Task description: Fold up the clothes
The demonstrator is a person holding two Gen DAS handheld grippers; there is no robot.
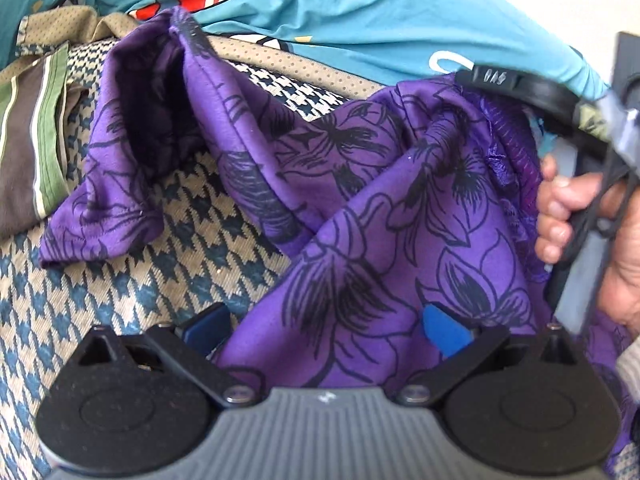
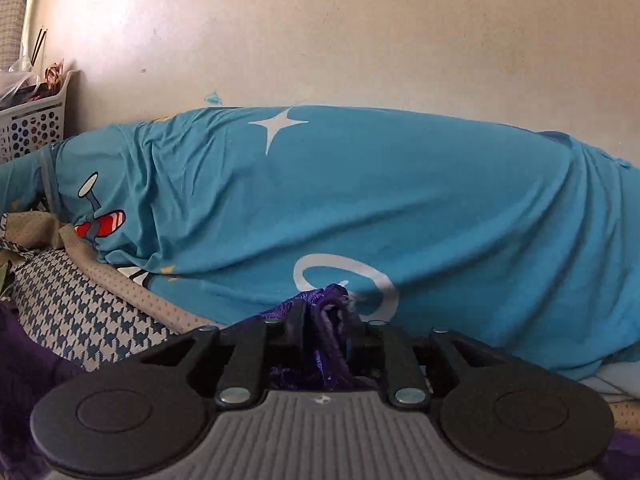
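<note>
A purple garment with black flower print (image 1: 360, 200) lies crumpled on a houndstooth cover (image 1: 180, 224), one sleeve (image 1: 120, 184) flopped to the left. Its near part drapes over my left gripper (image 1: 324, 326), whose blue pads (image 1: 444, 328) stand wide apart with the cloth lying loose between them. At the right a hand (image 1: 568, 216) holds the right gripper, and the garment's lacy edge (image 1: 504, 136) rises to it. In the right wrist view my right gripper (image 2: 324, 314) has its fingers close together with a bunch of the purple garment (image 2: 328, 344) filling the narrow gap.
A teal sheet with star and plane prints (image 2: 360, 200) bulges over a mound along the wall behind. A tan dotted cloth (image 1: 280, 60) and a green and brown striped cloth (image 1: 36, 128) lie at the left. A white perforated basket (image 2: 32, 124) stands far left.
</note>
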